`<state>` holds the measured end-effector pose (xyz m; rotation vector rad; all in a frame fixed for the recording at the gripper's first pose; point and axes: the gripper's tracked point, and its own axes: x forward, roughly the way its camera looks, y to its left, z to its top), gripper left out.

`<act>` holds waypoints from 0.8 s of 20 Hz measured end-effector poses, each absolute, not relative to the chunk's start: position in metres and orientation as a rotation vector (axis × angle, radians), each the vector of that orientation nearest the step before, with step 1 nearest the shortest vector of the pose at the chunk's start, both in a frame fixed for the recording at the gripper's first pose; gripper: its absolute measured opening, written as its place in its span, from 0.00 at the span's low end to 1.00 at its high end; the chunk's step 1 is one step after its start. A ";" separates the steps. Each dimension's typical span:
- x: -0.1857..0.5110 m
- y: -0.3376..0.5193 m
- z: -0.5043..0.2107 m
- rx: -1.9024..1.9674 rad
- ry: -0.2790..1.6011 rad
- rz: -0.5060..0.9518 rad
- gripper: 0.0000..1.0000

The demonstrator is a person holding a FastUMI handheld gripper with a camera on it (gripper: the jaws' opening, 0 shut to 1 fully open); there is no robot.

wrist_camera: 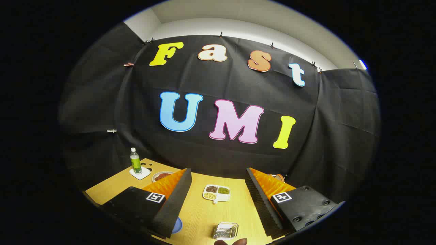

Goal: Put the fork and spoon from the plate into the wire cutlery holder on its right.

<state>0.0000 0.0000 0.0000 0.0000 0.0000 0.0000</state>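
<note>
My gripper (218, 170) is open and held above the wooden table (207, 214), with nothing between its fingers. A silver wire cutlery holder (225, 230) sits on the table below the gap, nearer the right finger. To its left a sliver of a blue plate (177, 225) peeks out from under the left finger, which hides whatever lies on it.
A white divided tray (216, 193) of beans and grains sits in the middle, ahead of the holder. At the far left a green bottle (135, 161) stands on a white coaster beside a small bowl (161, 176) of red food. A rounded dark shape (231, 242) shows just before the holder.
</note>
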 end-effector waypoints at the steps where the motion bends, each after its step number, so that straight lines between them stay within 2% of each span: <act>1: 0.000 -0.001 0.000 0.000 0.001 -0.001 0.98; 16: -0.003 0.010 -0.002 0.011 0.017 -0.003 0.98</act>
